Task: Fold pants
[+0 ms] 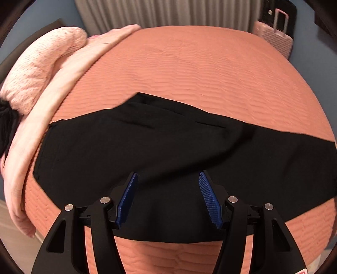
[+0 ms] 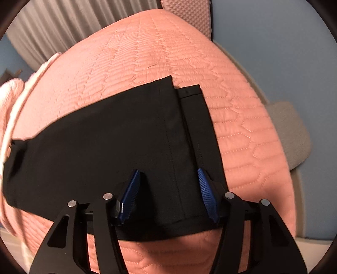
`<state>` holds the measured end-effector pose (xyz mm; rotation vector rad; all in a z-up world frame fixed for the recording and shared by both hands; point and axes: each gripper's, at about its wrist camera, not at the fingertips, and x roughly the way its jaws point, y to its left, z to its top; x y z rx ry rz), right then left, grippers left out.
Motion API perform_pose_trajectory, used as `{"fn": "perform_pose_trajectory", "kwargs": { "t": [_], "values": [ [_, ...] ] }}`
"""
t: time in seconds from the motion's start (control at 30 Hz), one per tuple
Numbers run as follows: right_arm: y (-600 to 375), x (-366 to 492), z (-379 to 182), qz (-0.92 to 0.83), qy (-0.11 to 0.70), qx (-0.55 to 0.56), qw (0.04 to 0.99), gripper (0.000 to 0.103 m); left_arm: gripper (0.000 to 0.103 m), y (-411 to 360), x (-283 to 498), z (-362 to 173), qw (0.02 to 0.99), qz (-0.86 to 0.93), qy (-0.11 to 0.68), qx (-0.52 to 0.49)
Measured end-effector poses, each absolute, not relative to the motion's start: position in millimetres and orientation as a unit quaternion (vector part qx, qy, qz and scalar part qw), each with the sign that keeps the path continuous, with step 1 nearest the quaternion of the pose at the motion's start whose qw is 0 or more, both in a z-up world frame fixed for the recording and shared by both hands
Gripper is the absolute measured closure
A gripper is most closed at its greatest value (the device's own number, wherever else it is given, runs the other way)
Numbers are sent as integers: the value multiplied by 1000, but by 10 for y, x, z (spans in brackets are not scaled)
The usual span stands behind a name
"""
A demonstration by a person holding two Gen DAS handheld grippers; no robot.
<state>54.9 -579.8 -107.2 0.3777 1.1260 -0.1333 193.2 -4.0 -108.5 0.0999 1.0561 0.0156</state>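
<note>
Bedroom setup: coral quilted bed cover [image 1: 189, 69], grey curtain [image 1: 160, 12] at the back, pink suitcase [image 1: 276, 35] in the far corner, fluffy pink pillow [image 1: 42, 67] up by the headboard.

Black pants [image 1: 130, 151] lie across the near part of the bed, already doubled leg over leg, stretched out long. Waist end sits towards the pillow; the hems [image 2: 185, 92] are under my right side.

Left gripper [image 1: 168, 200] hangs over the mid section, fingers [image 1: 128, 198] parted, nothing between them, no contact that I can see. Right gripper [image 2: 168, 196] is over the hem end, fingers [image 2: 207, 195] also apart with cloth below them, not pinched.

Risks from here:
- Hems don't line up: the top leg stops short and the lower one sticks out past it. If I pinch only the top layer, the lower leg stays behind and the fold comes out skewed.
- There's a raised ridge through the middle near the pocket slits. Folding over it locks the crease in.
- Near edge lies close to the bed edge, so dragging towards me could slide the cloth off.
- Black on black: seams and layer edges are hard to read, so a grab can easily miss a layer.

Fabric looks thin, smooth and limp.
</note>
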Motion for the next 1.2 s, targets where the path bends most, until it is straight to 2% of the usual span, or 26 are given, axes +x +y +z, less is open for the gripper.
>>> {"fn": "perform_pose_trajectory", "kwargs": {
  "t": [0.03,0.07,0.1,0.17,0.2,0.27,0.33,0.37,0.4,0.5,0.6,0.7,0.87,0.97,1.0,1.03,1.07,1.2],
  "values": [
    [-5792,537,-1051,-59,532,175,827,66,44,-76,1942,-1103,861,7,505,52],
    [-5802,483,-990,-45,529,189,826,92,44,-98,1953,-1112,860,6,508,57],
    [-5814,437,-945,-46,527,194,826,94,44,-128,1920,-1101,860,5,507,62],
    [-5827,266,-814,-69,514,174,837,95,37,-168,1887,-1085,861,11,502,78],
    [-5852,215,-845,-87,516,164,836,95,30,-229,1823,-1071,862,13,499,84],
    [-5937,135,-1091,-105,537,175,819,95,30,-233,1893,-1158,863,28,495,97],
    [-5941,92,-1006,-112,522,187,825,91,30,-150,2060,-1289,856,48,503,109],
    [-5916,90,-918,-129,522,175,825,82,30,-95,2157,-1333,855,54,503,114],
    [-5854,58,-748,-168,507,140,834,65,30,-38,2242,-1344,858,65,496,118],
    [-5683,-45,-409,-208,460,84,859,64,30,294,2642,-1436,858,94,492,112],
    [-5554,-99,-258,-195,442,93,871,64,29,509,3056,-1678,838,106,523,114],
    [-5376,-88,-229,-179,443,114,871,64,18,708,3477,-1811,835,111,529,108],
    [-5144,48,-366,-153,465,112,865,64,17,751,3784,-1826,837,114,518,132],
    [-4910,189,-359,-113,467,109,870,64,18,771,3684,-1706,839,108,517,134],
    [-4827,251,-389,-100,475,93,870,53,18,806,3565,-1631,844,94,513,127],
    [-4778,301,-445,-93,484,75,867,47,18,809,3465,-1584,847,83,511,123],
    [-4738,325,-498,-95,493,54,863,45,18,850,3349,-1539,850,74,507,122],
    [-4735,334,-562,-67,505,56,858,45,18,1227,2736,-1478,849,77,508,123]
  ]
}}
